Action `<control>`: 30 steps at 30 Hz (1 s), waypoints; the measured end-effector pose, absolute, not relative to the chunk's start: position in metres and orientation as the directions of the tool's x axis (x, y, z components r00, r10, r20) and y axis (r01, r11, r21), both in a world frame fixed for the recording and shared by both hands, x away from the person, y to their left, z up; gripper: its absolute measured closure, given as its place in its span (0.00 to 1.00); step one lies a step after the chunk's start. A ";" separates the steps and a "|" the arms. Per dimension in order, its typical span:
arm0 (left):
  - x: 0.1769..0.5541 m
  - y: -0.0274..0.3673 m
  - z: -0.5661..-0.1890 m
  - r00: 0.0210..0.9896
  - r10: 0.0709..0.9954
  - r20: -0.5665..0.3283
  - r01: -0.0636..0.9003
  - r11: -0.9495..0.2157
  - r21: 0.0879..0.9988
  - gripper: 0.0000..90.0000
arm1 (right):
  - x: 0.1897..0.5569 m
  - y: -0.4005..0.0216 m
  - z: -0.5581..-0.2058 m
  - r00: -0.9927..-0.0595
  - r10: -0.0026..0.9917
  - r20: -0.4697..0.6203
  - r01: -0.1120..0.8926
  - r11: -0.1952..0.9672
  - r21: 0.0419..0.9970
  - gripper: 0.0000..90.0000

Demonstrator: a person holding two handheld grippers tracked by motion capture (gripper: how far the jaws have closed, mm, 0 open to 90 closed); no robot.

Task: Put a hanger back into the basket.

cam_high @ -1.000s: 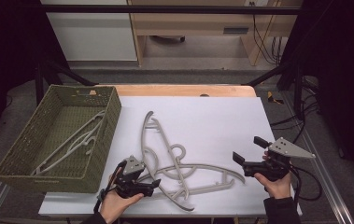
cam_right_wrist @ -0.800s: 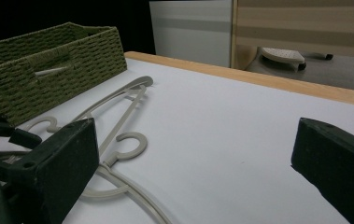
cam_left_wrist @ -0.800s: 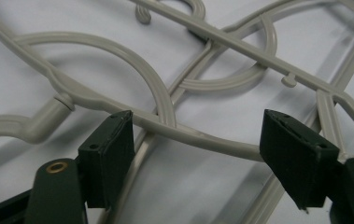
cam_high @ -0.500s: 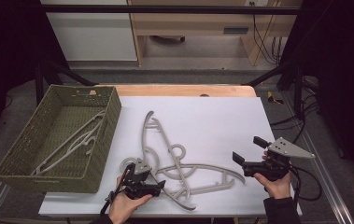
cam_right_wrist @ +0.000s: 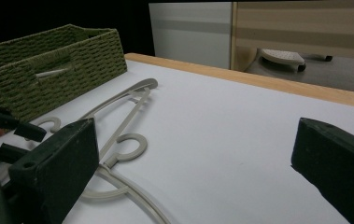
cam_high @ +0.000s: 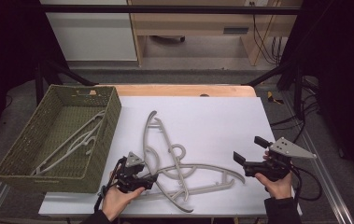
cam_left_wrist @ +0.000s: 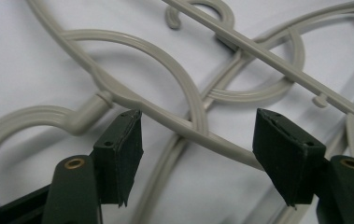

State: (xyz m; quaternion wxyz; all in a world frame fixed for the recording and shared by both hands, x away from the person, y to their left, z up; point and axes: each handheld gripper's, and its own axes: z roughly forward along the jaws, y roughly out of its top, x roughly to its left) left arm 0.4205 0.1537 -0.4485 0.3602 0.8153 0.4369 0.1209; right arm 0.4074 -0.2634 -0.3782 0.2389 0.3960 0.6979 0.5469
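While the green basket (cam_high: 101, 135) fills the left of the high view, I see grey hangers (cam_high: 184, 170) piled at lower centre; my left gripper (cam_high: 142, 179) has been closing, jaws straddling a hanger arm (cam_left_wrist: 184, 128) untouched, and my right gripper (cam_high: 249, 154) gapes wide, empty.

smooth matt grey plastic hangers (cam_high: 179, 170); rough woven green basket (cam_high: 20, 156); matt white tabletop (cam_high: 212, 121), wood edge.

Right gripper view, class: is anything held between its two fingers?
No. The right gripper has its fingers wide apart over bare white table, with the hangers lying farther off.
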 end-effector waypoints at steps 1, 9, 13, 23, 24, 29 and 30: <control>0.423 0.154 -0.449 0.582 0.805 -0.114 0.630 -0.358 0.689 0.36 | 0.407 -0.263 -0.378 -0.572 0.814 0.101 0.292 0.087 0.952 0.01; 0.442 0.155 -0.458 0.539 0.829 -0.146 0.678 -0.325 0.659 0.40 | 0.408 -0.262 -0.379 -0.572 0.814 0.100 0.295 0.090 0.951 0.01; 0.447 0.152 -0.462 0.522 0.842 -0.135 0.685 -0.320 0.655 0.43 | 0.408 -0.263 -0.378 -0.574 0.812 0.104 0.294 0.086 0.952 0.01; 0.458 0.170 -0.459 0.508 0.847 -0.157 0.711 -0.310 0.631 0.60 | 0.407 -0.263 -0.378 -0.575 0.812 0.103 0.293 0.087 0.952 0.01; 0.458 0.171 -0.457 0.509 0.847 -0.154 0.713 -0.315 0.626 0.61 | 0.408 -0.263 -0.378 -0.575 0.812 0.102 0.292 0.087 0.952 0.01; 0.459 0.177 -0.454 0.517 0.843 -0.148 0.712 -0.329 0.620 0.68 | 0.408 -0.263 -0.379 -0.575 0.812 0.100 0.292 0.089 0.952 0.01; 0.459 0.177 -0.454 0.517 0.843 -0.148 0.712 -0.329 0.620 0.71 | 0.408 -0.263 -0.379 -0.575 0.812 0.100 0.292 0.089 0.952 0.01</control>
